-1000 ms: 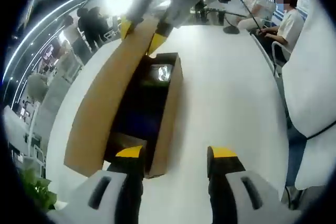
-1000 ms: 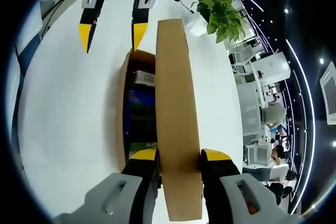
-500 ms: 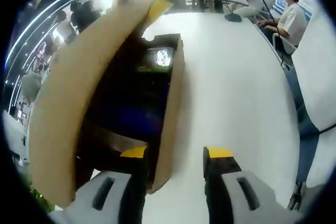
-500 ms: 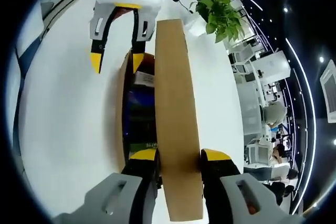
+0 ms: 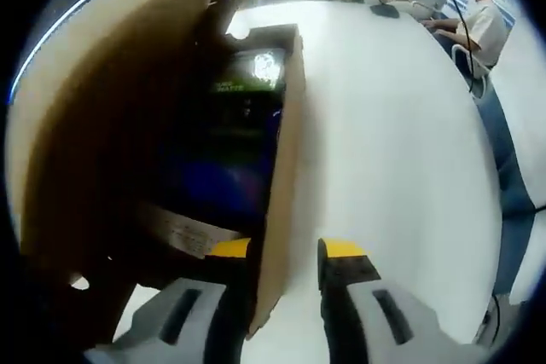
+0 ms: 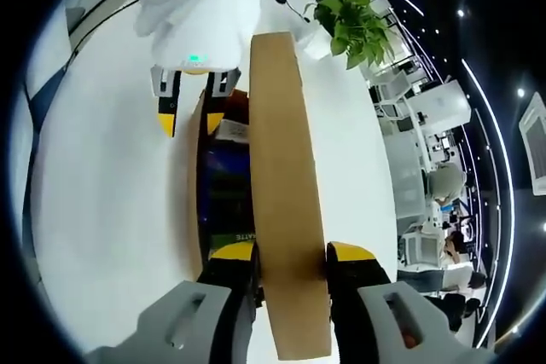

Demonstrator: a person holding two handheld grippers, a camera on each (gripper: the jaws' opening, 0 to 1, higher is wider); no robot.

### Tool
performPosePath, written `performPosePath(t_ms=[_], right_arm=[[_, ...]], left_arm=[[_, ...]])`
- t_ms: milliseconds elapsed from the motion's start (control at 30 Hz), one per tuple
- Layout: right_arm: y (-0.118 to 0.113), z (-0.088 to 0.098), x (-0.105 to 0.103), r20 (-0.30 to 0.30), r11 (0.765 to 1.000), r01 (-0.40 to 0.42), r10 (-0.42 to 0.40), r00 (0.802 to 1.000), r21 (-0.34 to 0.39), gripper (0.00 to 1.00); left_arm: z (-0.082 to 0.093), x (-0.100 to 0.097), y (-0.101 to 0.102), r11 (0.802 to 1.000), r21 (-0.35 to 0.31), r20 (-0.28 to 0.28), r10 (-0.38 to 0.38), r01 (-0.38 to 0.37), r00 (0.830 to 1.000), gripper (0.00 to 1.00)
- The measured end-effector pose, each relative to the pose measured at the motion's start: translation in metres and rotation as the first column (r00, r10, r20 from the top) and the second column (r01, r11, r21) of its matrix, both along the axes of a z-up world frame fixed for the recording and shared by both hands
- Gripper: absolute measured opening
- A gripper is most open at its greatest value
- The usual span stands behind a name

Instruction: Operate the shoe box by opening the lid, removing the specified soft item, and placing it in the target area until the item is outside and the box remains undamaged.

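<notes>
Right gripper at bottom of right gripper view, jaws clamped on the lid edge, yellow tips either side of the cardboard, grey bodies below. Left gripper enters the right gripper view from the top, white housing with a green light, jaws pointing down and straddling the box wall at the far end. In left gripper view, left gripper jaws straddle the box wall, a gap still visible between them.
</notes>
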State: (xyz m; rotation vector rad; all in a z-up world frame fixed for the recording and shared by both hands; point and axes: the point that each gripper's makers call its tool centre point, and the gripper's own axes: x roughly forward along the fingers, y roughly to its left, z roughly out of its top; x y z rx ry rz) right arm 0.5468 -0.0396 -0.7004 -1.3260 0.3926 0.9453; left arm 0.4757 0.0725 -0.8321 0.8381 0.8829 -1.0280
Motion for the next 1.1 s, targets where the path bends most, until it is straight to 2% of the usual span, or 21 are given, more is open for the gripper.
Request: performPosePath(t_ms=[200,700,1000,1100], right_arm=[[0.000,0.000,0.000,-0.004,1.000,-0.006,0.006,1.000,0.001,0.31],[0.000,0.000,0.000,-0.007,1.000,-0.001,0.001,1.000,-0.008,0.31],[0.000,-0.002,0.000,-0.004,1.000,-0.001,0.001,1.000,-0.022,0.30],[-0.001,-0.002,-0.002,-0.001,1.000,-0.003,0.003,1.000,-0.030,0.30]], left_arm=[[-0.012,0.007,0.004,0.999,0.044,0.017,0.000,-0.001,1.000,0.22],[-0.020,0.012,0.004,0.998,0.065,0.002,-0.005,0.005,1.000,0.10],[-0.017,0.006,0.003,0.997,0.068,-0.007,-0.023,0.023,1.000,0.06],[-0.020,0.001,0.001,0.996,0.069,-0.020,-0.056,0.057,0.998,0.04]])
